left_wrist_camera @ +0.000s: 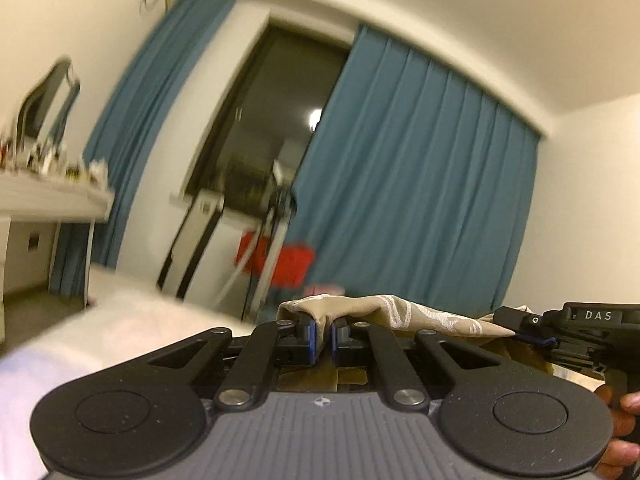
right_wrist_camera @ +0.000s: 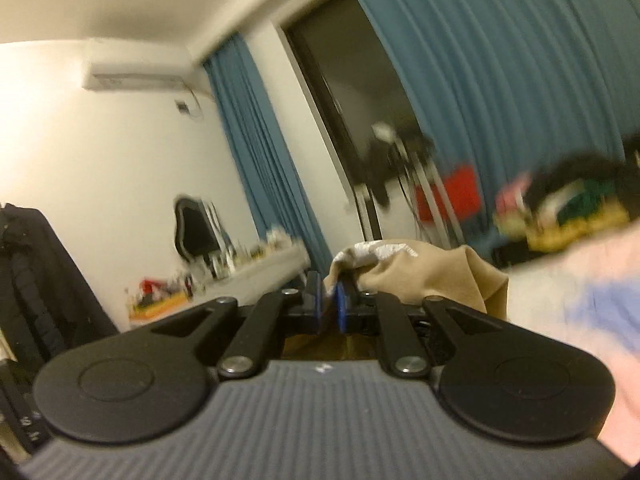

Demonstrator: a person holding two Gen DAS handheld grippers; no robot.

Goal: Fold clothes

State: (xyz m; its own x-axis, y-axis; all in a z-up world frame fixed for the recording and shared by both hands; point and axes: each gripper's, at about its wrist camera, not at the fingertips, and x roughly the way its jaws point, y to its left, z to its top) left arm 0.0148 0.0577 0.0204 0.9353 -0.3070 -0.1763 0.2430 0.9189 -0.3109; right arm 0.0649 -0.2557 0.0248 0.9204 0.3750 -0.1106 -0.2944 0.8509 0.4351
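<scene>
A beige garment [left_wrist_camera: 400,312] with white lace-like patterning is held up in the air. My left gripper [left_wrist_camera: 322,338] is shut on one edge of it, the cloth draped over the blue pads. In the left wrist view the right gripper [left_wrist_camera: 532,336] shows at the right, pinching the same cloth, which stretches between the two. In the right wrist view my right gripper [right_wrist_camera: 330,300] is shut on the beige garment [right_wrist_camera: 424,276], which bunches to the right of the fingers. The rest of the garment hangs below, hidden.
A white bed [left_wrist_camera: 120,328] lies below at left; it also shows in the right wrist view [right_wrist_camera: 560,280]. Blue curtains [left_wrist_camera: 420,184] flank a dark window [left_wrist_camera: 272,120]. A cluttered white dresser [left_wrist_camera: 52,196] stands left. A pile of clothes [right_wrist_camera: 568,204] lies at right. A stand and red item [left_wrist_camera: 280,260] are by the window.
</scene>
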